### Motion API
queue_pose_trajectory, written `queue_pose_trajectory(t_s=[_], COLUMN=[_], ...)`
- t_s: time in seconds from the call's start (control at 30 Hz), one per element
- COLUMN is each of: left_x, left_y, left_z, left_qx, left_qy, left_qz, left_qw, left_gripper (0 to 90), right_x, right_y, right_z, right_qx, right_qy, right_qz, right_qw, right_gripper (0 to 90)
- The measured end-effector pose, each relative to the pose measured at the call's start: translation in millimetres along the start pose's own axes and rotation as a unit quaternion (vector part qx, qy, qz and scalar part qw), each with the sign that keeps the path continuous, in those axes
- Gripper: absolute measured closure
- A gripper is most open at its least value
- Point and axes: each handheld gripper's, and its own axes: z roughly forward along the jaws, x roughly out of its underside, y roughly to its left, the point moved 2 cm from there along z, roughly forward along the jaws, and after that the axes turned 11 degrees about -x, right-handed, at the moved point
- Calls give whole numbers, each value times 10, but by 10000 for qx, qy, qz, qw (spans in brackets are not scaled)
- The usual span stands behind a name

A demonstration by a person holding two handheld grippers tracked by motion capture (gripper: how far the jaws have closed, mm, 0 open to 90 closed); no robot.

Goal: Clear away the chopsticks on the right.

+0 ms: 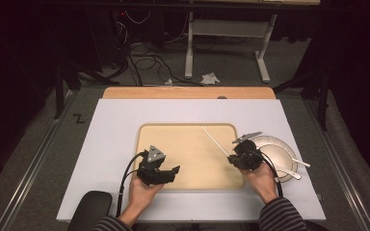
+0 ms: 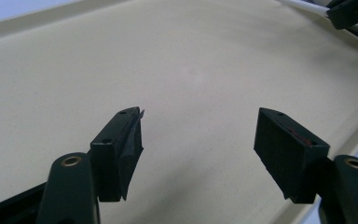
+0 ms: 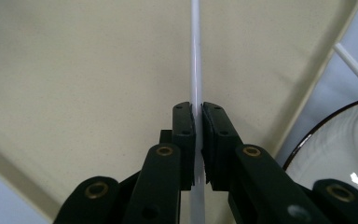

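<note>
A thin white stick (image 1: 214, 139) slants over the right half of the beige tray (image 1: 192, 154). My right gripper (image 1: 232, 159) is shut on its lower end; the right gripper view has the stick (image 3: 196, 51) pinched between the jaws of that gripper (image 3: 198, 109), running straight ahead above the tray (image 3: 98, 70). My left gripper (image 1: 173, 171) hovers low over the tray's near left part. Its jaws (image 2: 198, 123) stand wide open with only bare tray (image 2: 191, 56) between them. Far off in that view are the stick (image 2: 303, 5) and the right gripper (image 2: 349, 11).
A white plate (image 1: 282, 149) with a dark rim sits on the white board right of the tray, with a white utensil (image 1: 289, 172) and a second white stick (image 1: 301, 162) across it. The plate (image 3: 349, 140) and that stick (image 3: 354, 67) lie beside the tray edge.
</note>
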Motion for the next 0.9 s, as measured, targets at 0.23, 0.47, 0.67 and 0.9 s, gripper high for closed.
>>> queue_pose_trajectory(t_s=[0.23,0.47,0.67,0.9], left_x=[51,110,145,187], left_y=[29,72,94,123], left_z=[-52,-112,-148,-184], left_qx=[-110,-237,-319,-393], left_qy=[9,25,35,43], left_qz=[-53,-137,-193,-285], left_qw=[9999,9996,9993,9988], left_gripper=[325,326,326,326], right_x=[-82,-129,-146,-164], right_y=[-14,-103,-150,-187], right_z=[240,495,616,680], right_qx=[68,120,253,384], right_qy=[224,453,614,691], right_qz=[83,200,291,332], right_qw=[9997,9987,9974,9963], right_gripper=[858,857,849,836])
